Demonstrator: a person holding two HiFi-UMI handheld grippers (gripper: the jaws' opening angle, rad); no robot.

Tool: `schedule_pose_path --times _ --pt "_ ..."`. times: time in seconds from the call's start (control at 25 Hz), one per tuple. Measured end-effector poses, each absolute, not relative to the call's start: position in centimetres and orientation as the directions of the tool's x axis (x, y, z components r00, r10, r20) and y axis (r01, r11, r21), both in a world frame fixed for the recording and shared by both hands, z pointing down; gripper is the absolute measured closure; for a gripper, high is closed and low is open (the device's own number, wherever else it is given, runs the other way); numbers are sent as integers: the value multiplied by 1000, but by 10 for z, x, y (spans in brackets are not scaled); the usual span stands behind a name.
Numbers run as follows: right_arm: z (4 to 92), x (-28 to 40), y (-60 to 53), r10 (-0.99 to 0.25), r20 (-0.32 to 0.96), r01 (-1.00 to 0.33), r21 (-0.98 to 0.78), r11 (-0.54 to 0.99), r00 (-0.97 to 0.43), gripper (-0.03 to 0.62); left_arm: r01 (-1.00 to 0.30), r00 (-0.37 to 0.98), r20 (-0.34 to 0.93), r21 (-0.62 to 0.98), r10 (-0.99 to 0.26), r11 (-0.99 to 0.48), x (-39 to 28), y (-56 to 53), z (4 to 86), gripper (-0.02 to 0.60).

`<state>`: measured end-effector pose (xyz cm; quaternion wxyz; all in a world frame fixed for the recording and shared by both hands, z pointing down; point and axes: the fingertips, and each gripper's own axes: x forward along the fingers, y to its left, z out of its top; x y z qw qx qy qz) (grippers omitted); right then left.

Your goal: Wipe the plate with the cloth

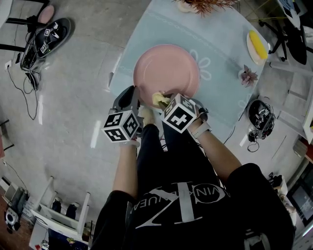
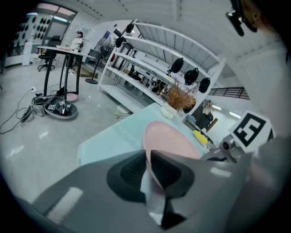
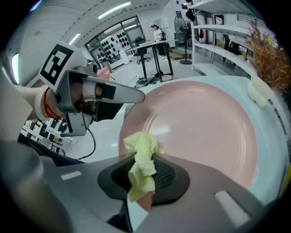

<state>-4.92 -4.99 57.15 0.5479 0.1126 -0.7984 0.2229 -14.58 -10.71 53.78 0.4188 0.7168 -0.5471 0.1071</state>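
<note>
A grey polished floor (image 1: 73, 97) surrounds a table (image 1: 146, 34) with a pale blue-green top. The pink plate (image 1: 166, 68) sits at the table's near edge, and its near rim reaches toward the person. The left gripper (image 1: 133, 93) has its jaws closed on the plate's near-left rim. In the left gripper view the rim passes edge-on between the two ribbed pads. Whether the plate rests flat or is raised off the table cannot be determined. The yellow cloth (image 3: 142, 157) is bunched and pinched between the clenched jaws of the right gripper (image 3: 144, 175). Its upper fold touches the plate's inner surface just inside the near rim. The two grippers stand just beside each other at that rim. Farther along the table, well apart from the plate, are a potted plant (image 1: 248, 76), a small dish (image 1: 254, 56) holding a yellow item, and a dried plant (image 1: 205, 5) at the far edge. White shelving (image 2: 150, 54) stands behind the table.
</note>
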Motion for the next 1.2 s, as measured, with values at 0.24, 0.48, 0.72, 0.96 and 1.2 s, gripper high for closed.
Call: schedule_pose_path --times 0.24,0.48,0.72,0.96,1.2 --pt "571 -70 -58 51 917 -374 -212 903 -396 520 -875 371 615 483 -696 -39 -147 -108 539 581" --pt "571 -91 -77 23 903 -333 -182 925 -429 520 -874 366 617 485 -697 -30 -147 -109 539 581" --pt "570 -108 -106 -22 895 -304 -128 944 -446 520 -869 379 612 493 -694 -40 -148 -109 539 581" --pt "569 -109 -144 -112 879 -360 -72 930 -464 520 -868 381 609 494 -696 -43 -148 -109 539 581" --pt "568 -94 -183 -179 878 -419 -26 908 -443 519 -867 387 606 496 -695 -50 -148 -109 539 581"
